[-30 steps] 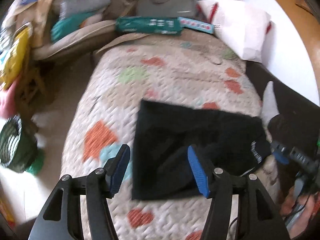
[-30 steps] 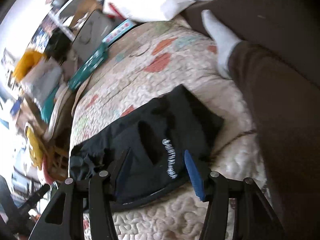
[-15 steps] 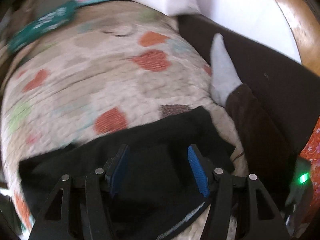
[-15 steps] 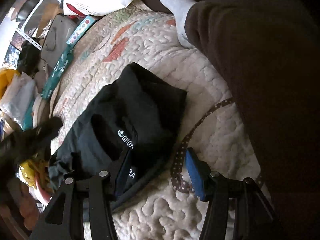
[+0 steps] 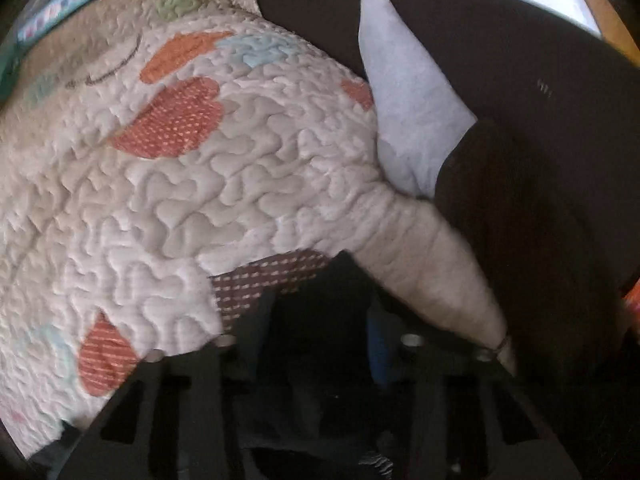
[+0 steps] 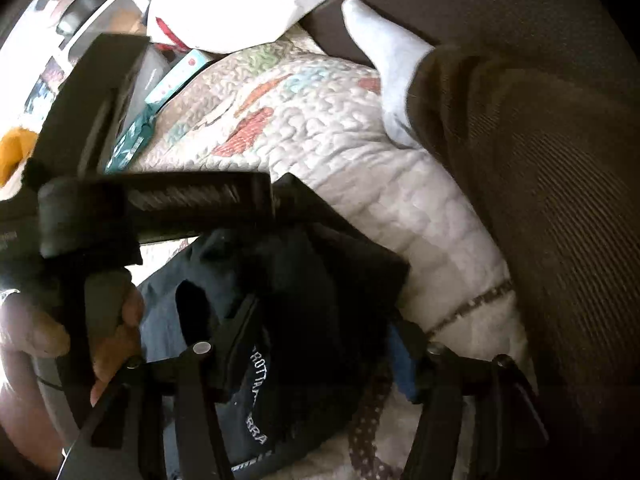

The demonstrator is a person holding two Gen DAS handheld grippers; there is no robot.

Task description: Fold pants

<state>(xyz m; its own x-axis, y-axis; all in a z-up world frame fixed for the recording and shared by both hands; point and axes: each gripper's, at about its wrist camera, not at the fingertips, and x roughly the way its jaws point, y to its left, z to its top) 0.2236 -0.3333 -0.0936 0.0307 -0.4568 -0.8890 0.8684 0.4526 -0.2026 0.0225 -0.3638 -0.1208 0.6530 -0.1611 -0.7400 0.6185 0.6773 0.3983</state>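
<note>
The black pants (image 6: 336, 280) lie folded on the quilted bedspread (image 6: 360, 152), with white lettering (image 6: 256, 396) near the waistband. My right gripper (image 6: 316, 344) is open, its fingers straddling the pants' right end, low over the cloth. My left gripper (image 5: 320, 320) is open and pressed low onto the pants (image 5: 320, 360), which fill the bottom of the left wrist view. The left tool (image 6: 152, 200) shows in the right wrist view, held by a hand (image 6: 120, 332) over the pants' left part.
A leg in brown trousers (image 6: 540, 200) with a white sock (image 5: 408, 104) rests along the bed's right side, close to both grippers. Boxes (image 6: 160, 96), a white pillow (image 6: 224, 4) and clutter lie at the far end. The quilt (image 5: 200, 200) spreads to the left.
Both grippers have dropped lower and closer to the pants' right end. The left tool has swung right and now crosses the right wrist view. Both stay open.
</note>
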